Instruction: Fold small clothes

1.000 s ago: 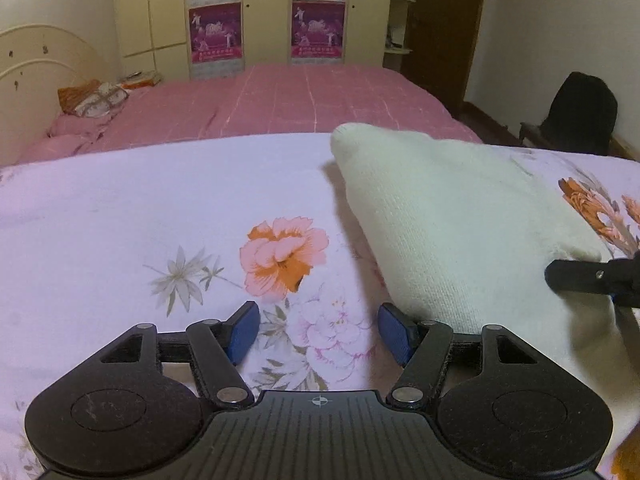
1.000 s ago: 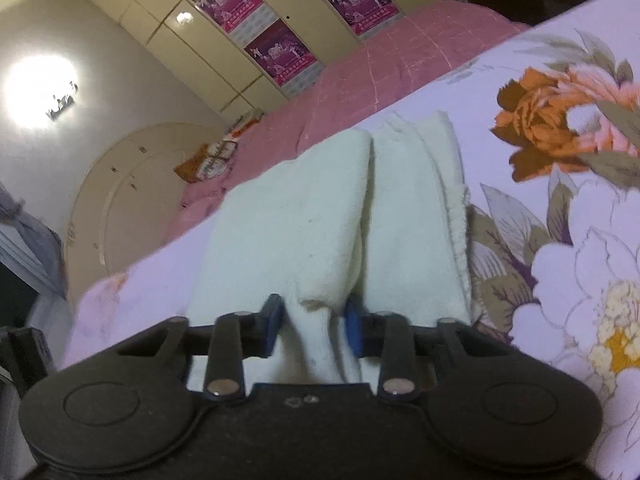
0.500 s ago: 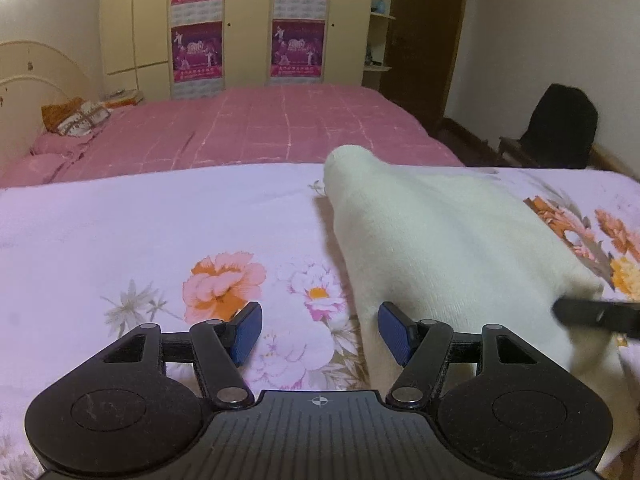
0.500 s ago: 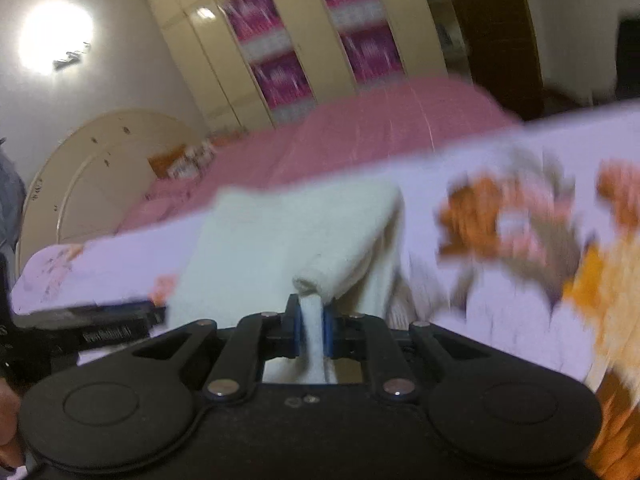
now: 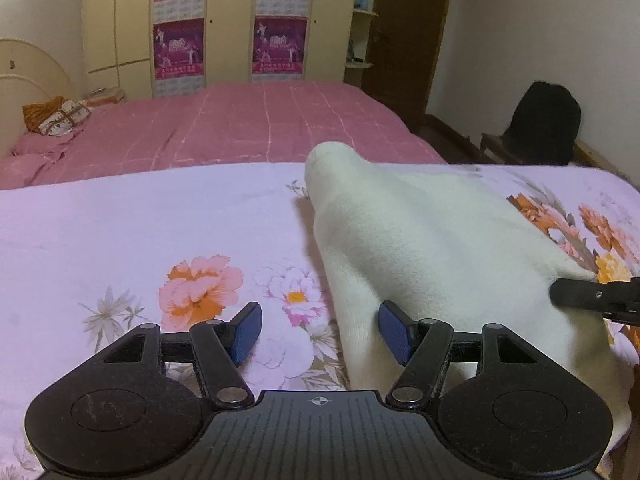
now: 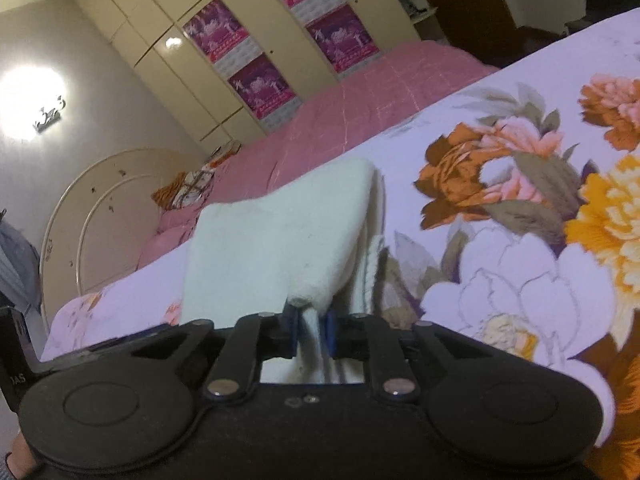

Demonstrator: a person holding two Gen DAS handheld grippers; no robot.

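Note:
A cream white knitted garment (image 5: 432, 240) lies on the floral bed sheet (image 5: 140, 232). It also shows in the right wrist view (image 6: 276, 240), partly lifted. My left gripper (image 5: 320, 330) is open, low over the sheet, with its right pad at the garment's left edge. My right gripper (image 6: 310, 326) is shut on a bunched edge of the garment and holds it raised. In the left wrist view the right gripper (image 5: 596, 296) shows at the garment's right edge.
A pink quilt (image 5: 240, 128) covers the bed beyond the sheet. A cream wardrobe with purple posters (image 5: 228, 28) stands behind. A dark chair (image 5: 540, 128) stands at the right wall. A rounded headboard (image 6: 100, 220) is on the left.
My right gripper shut on the garment's edge and lifted it, folding it over. My left gripper moved right toward the garment's left edge and stayed open.

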